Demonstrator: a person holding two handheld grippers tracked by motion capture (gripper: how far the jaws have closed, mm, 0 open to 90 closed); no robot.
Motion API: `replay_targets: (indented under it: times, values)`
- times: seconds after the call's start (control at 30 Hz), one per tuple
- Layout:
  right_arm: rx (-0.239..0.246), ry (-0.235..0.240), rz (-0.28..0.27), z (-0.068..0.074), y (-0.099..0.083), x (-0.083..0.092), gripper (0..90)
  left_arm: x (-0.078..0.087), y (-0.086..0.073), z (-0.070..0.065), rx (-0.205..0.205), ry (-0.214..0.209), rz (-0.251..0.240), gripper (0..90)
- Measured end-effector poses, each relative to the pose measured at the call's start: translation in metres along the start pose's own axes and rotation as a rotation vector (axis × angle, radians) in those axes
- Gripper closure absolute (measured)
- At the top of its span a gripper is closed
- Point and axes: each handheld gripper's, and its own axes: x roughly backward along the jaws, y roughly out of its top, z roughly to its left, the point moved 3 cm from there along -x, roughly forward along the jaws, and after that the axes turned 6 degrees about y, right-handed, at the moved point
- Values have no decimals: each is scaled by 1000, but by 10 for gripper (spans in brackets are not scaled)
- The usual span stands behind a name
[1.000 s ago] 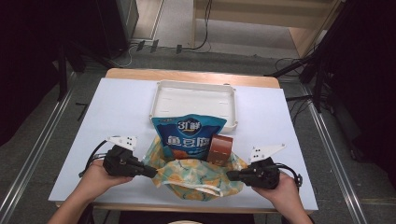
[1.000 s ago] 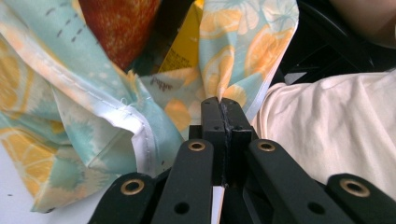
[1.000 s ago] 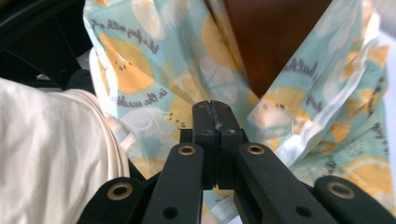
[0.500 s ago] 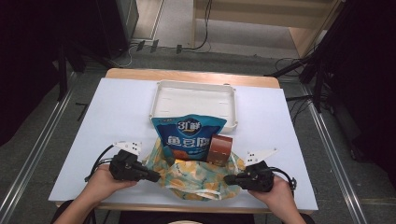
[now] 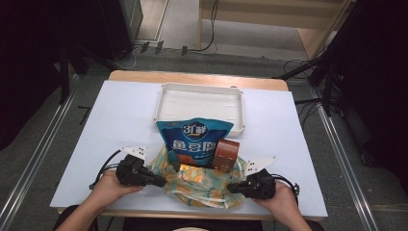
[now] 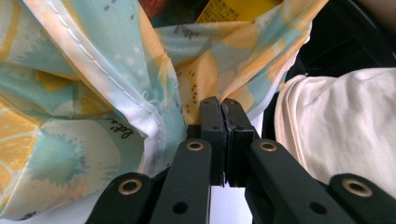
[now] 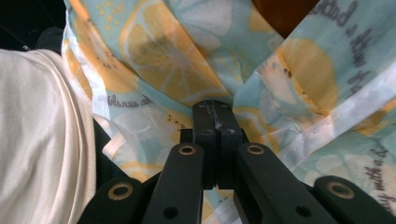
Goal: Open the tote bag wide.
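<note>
A cloth bag (image 5: 197, 185) printed with lemons in teal and orange lies slumped near the table's front edge. A blue snack packet (image 5: 192, 142) and a brown box (image 5: 226, 155) stand upright in its far side. My left gripper (image 5: 163, 183) is shut on the bag's left rim, and my right gripper (image 5: 230, 188) is shut on its right rim. In the left gripper view the shut gripper (image 6: 222, 105) pinches the fabric (image 6: 93, 93) at its tips. In the right gripper view the gripper (image 7: 212, 106) likewise pinches the cloth (image 7: 177, 51).
An empty white tray (image 5: 161, 103) sits behind the bag at the middle of the white table (image 5: 125, 120). A cream garment (image 6: 336, 121) on the person is close beside the bag, as is the table's front edge. Cables trail from both grippers.
Both grippers have sunk a little toward the table with the bag's rim in them, and the bag sags flatter.
</note>
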Motion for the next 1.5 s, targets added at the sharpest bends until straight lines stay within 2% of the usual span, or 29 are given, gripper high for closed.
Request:
replay_targets:
  times: [0.1, 0.17, 0.3, 0.4, 0.53, 0.6, 0.67, 0.77, 0.83, 0.97, 1.1, 1.27, 1.4, 1.5]
  values:
    - [0, 17, 1, 2, 0, 1, 900, 6, 0, -1, -7, 6, -10, 878]
    - [4, 26, -17, 5, 1, 7, 851, 11, 1, -3, -12, 24, -17, 846]
    - [21, 32, -57, 10, 1, 19, 769, 23, 4, -10, -45, 57, -29, 763]
    - [24, 35, -81, 15, 3, 29, 741, 35, 9, -15, -57, 52, -60, 711]
    - [44, 30, -121, 23, 9, 40, 712, 45, 13, -21, -64, 50, -77, 660]
    - [64, 21, -137, 25, 14, 43, 690, 49, 15, -24, -71, 54, -88, 640]
    - [63, 14, -136, 24, 17, 44, 679, 51, 18, -25, -64, 48, -102, 633]
    - [55, 4, -144, 21, 23, 44, 637, 52, 26, -28, -81, 78, -81, 613]
    - [61, -8, -146, 17, 26, 43, 594, 51, 31, -29, -81, 73, -84, 595]
    - [43, -6, -143, 10, 28, 39, 480, 46, 44, -32, -83, 66, -82, 526]
    - [48, -4, -141, 7, 31, 33, 424, 39, 52, -33, -88, 71, -77, 482]
    - [36, -14, -113, 2, 31, 24, 359, 23, 51, -34, -84, 60, -37, 476]
    - [37, -15, -101, -1, 29, 18, 357, 15, 46, -32, -84, 61, -21, 487]
    - [26, -2, -107, -2, 28, 18, 377, 12, 41, -30, -78, 56, -5, 538]
